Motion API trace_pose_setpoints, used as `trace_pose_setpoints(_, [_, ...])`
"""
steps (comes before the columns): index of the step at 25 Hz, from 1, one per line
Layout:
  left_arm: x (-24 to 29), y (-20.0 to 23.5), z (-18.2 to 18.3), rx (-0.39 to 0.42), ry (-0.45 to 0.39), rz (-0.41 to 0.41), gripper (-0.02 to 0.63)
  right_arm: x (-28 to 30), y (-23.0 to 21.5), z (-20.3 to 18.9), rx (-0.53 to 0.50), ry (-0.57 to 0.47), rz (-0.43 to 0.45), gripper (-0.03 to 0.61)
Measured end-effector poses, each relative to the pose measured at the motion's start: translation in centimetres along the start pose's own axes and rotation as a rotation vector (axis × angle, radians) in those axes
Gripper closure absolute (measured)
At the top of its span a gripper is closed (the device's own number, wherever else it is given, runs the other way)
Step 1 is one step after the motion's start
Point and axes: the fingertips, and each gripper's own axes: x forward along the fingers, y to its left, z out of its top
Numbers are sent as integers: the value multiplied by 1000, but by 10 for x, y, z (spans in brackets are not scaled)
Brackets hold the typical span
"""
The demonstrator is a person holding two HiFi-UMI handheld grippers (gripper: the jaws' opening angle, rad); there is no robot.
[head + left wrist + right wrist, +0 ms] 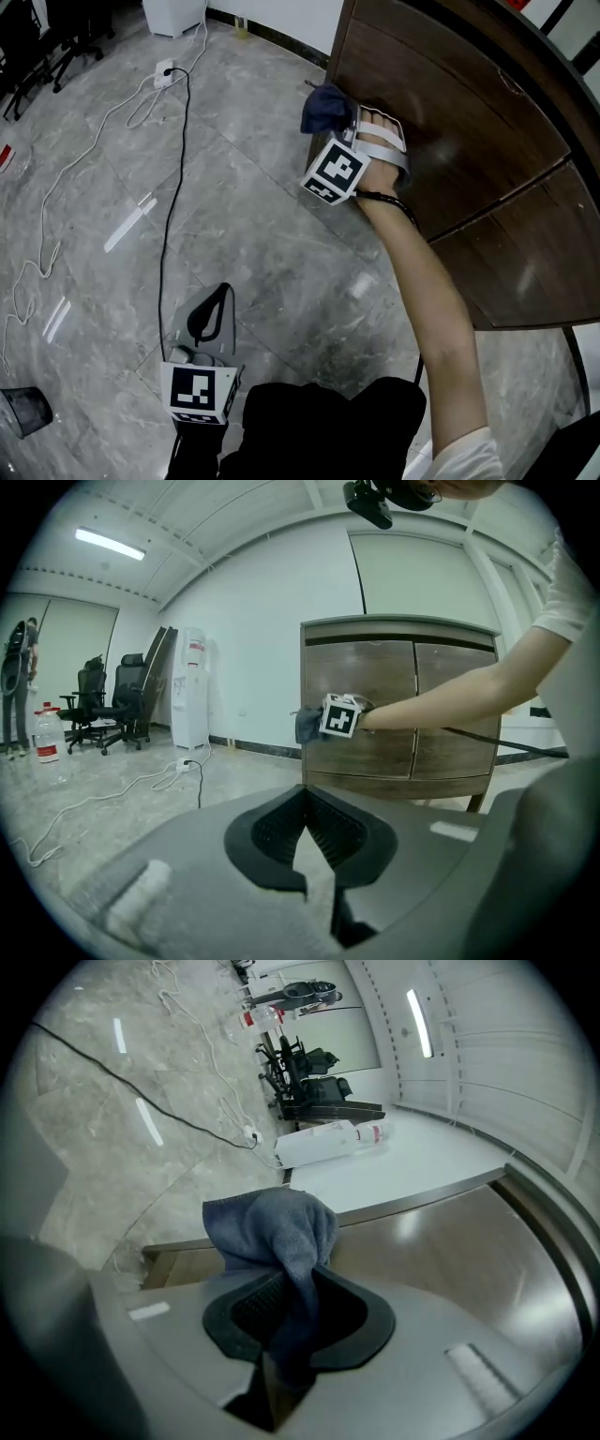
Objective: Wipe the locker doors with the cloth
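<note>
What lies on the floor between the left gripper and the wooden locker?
Only bare grey marble floor lies between the left gripper and the locker; the head view shows it best. The black cable runs beside that stretch, not across it.

Right gripper (345, 118) with blue cloth (324, 107) at locker door (450, 122) (dark wood), left gripper (214, 314) low

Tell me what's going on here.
A person is wiping down a brown wooden locker using two handheld grippers. The right gripper is shut on a blue cloth and holds it at the outer edge of the left door. The left gripper hangs low over the floor, jaws together, holding nothing.
</note>
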Motion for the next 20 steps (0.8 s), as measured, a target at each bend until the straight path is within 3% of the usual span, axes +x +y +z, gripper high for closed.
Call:
trace_pose_setpoints(13, [14,11,-38,-21,64,23,612,23,137,-12,-20,47,172,505])
trace_pose_setpoints(20, [15,10,-38,-12,72,18,612,24,161,-20,41,59,213,506])
